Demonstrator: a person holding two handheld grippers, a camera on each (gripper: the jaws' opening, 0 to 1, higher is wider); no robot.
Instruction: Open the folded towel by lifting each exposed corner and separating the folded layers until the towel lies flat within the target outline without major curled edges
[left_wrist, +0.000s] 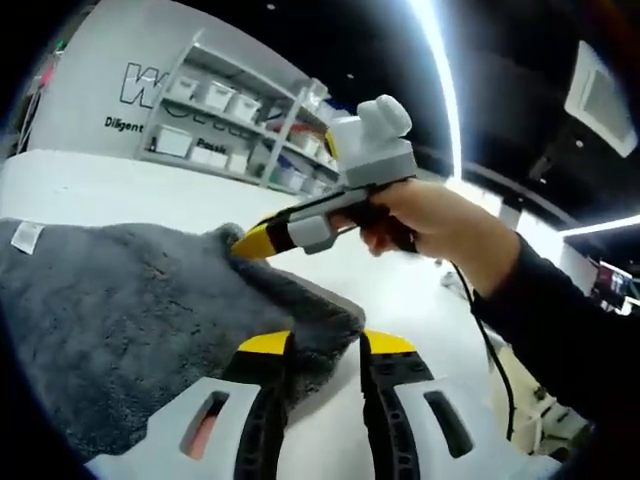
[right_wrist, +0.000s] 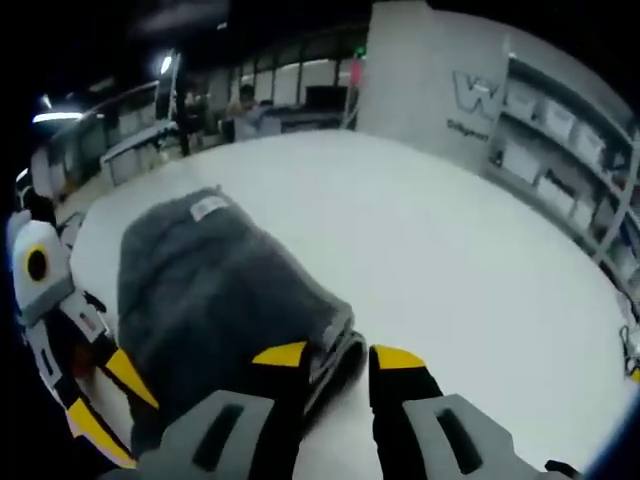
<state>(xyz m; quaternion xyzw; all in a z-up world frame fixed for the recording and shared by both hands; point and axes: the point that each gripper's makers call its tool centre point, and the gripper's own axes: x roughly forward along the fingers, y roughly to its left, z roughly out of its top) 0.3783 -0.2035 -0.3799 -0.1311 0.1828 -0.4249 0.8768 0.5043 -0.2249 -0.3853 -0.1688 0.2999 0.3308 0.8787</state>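
Still folded, lying on the white table (right_wrist: 420, 250): grey towel (left_wrist: 120, 310), small tag (left_wrist: 26, 236) at one end. Early step, by the look: getting hold of corners. Left gripper (left_wrist: 325, 345) spread around a towel corner, not yet clenched; right gripper (right_wrist: 335, 355) parted at another edge. Next, probably: pinch, lift, peel layers apart

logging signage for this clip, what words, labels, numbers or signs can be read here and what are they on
"W": a big outlined letter on the white wall behind the shelves; the rest of that word is cut off.
"Diligent": small line beneath it in the left gripper view; what follows is hidden by the shelves.
White tag on the grey towel: too small and blurred to read.
Shelf bins: no readable labels.
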